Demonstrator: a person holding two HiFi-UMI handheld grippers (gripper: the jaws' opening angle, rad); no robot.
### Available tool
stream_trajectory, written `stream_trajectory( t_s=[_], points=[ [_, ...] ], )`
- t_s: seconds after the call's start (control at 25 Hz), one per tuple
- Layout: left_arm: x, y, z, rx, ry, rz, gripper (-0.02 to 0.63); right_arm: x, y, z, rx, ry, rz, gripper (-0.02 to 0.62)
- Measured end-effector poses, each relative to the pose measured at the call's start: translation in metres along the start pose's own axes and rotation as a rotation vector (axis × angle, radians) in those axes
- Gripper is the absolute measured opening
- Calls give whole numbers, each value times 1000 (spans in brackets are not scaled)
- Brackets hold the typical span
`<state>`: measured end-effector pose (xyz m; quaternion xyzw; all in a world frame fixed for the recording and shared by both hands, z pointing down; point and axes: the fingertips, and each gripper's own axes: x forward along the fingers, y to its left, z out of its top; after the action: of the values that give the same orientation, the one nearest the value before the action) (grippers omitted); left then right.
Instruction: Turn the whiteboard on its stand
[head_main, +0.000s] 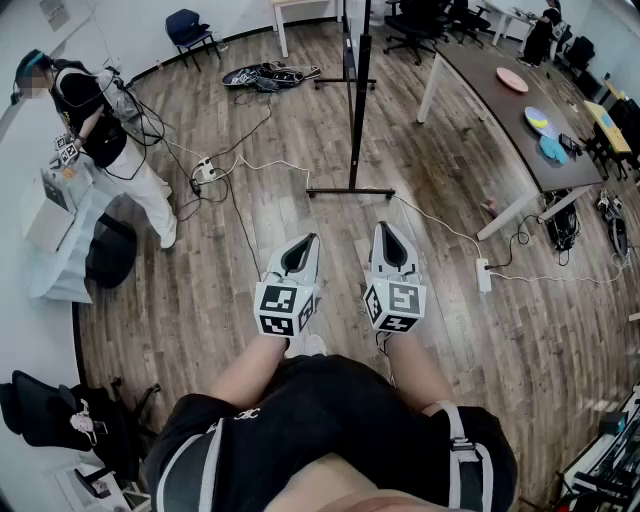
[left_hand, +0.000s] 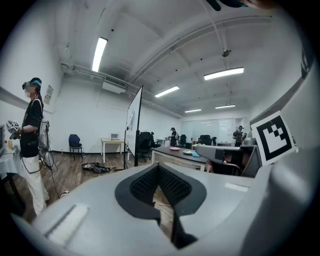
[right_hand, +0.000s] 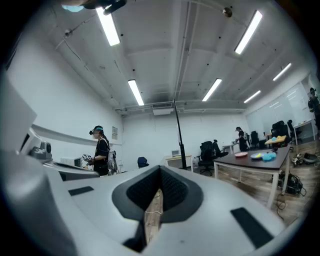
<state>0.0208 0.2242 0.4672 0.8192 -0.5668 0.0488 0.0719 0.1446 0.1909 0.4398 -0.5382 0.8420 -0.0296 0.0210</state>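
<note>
- Left hand-held gripper (head_main: 311, 240): held low at 6 o'clock, jaws together, nothing between them.
- Right hand-held gripper (head_main: 384, 229): just beside the left one, jaws likewise together and empty.
- Floor (head_main: 240, 290): a white cable (head_main: 440, 225) runs across it between the hand-held grippers and the stand.
- Whiteboard (head_main: 349, 50): at 12 o'clock, upright on its stand (head_main: 351, 190), seen edge-on and well apart from both hand-held grippers.
- Bench (head_main: 490, 90): at 2 o'clock, carrying plates; no part in the task.
- Person (head_main: 95, 130): standing at 10 o'clock, well clear of the board.
- Progress, as judged: nothing is done. Neither hand-held gripper touches the board; the approach, the grip and the turn all remain.
- Not determinable: the board's faces, shown edge-on only; its top edge, cut off in the head view; any pivot or lock on the stand, too small to make out.
</note>
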Motion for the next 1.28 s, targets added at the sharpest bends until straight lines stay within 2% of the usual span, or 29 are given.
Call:
stream_trajectory(
  t_s=[0.6,0.84,1.28],
  points=[
    [10,12,7,1,-26,-30,9,14,19,4,0,-13,40,7],
    [19,31,14,8,-50,-39,9,33,26,10,-10,-34,25,7],
    [22,76,22,6,-68,-77,9,68,60,5,-47,0,6,8]
  ],
)
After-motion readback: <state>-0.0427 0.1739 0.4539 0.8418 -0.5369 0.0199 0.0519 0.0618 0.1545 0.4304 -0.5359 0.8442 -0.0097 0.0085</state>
